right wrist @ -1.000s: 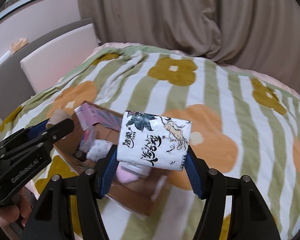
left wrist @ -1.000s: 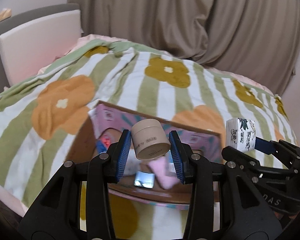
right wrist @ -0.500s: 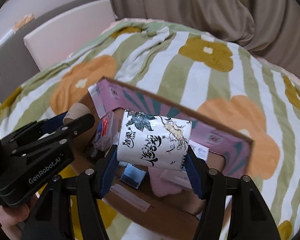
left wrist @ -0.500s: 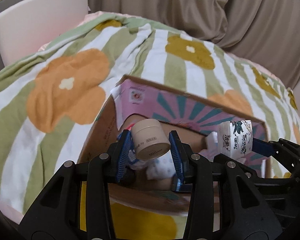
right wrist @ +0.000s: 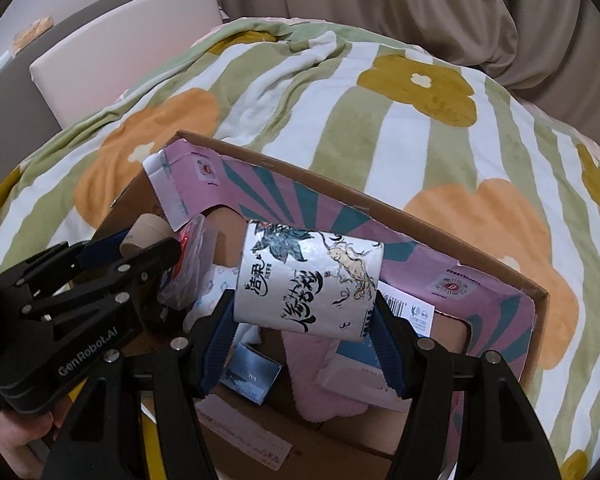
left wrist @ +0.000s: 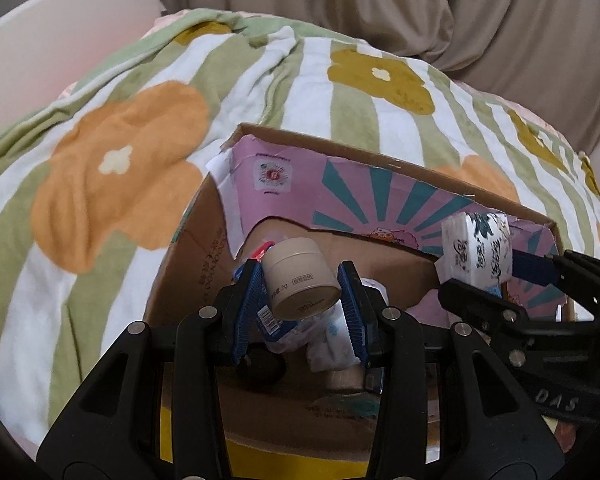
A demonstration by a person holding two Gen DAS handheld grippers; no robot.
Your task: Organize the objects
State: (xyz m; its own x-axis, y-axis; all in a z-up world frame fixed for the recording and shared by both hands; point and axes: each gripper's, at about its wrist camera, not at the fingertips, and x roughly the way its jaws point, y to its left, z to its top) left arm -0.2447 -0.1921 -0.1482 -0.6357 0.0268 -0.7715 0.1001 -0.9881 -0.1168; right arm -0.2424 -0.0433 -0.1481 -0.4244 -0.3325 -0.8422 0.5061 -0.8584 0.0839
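My left gripper (left wrist: pixel 302 296) is shut on a small beige cream jar (left wrist: pixel 300 278) and holds it over the left part of an open cardboard box (left wrist: pixel 188 248) with pink flaps. My right gripper (right wrist: pixel 306 334) is shut on a white tissue pack with ink drawings (right wrist: pixel 310 284) and holds it over the middle of the box (right wrist: pixel 480 256). The tissue pack also shows at the right of the left wrist view (left wrist: pixel 476 250). The left gripper with the jar (right wrist: pixel 146 234) shows at the left of the right wrist view.
The box stands on a bed with a green-striped flower blanket (left wrist: pixel 112 160). Inside the box lie a pink cloth (right wrist: pixel 320 384), a small dark blue carton (right wrist: pixel 252 376), white packets (left wrist: pixel 332 340) and a dark round object (left wrist: pixel 260 364). A curtain (left wrist: pixel 460 16) hangs behind.
Both grippers have moved forward and down over the box with their objects still held. The box now fills more of both views.
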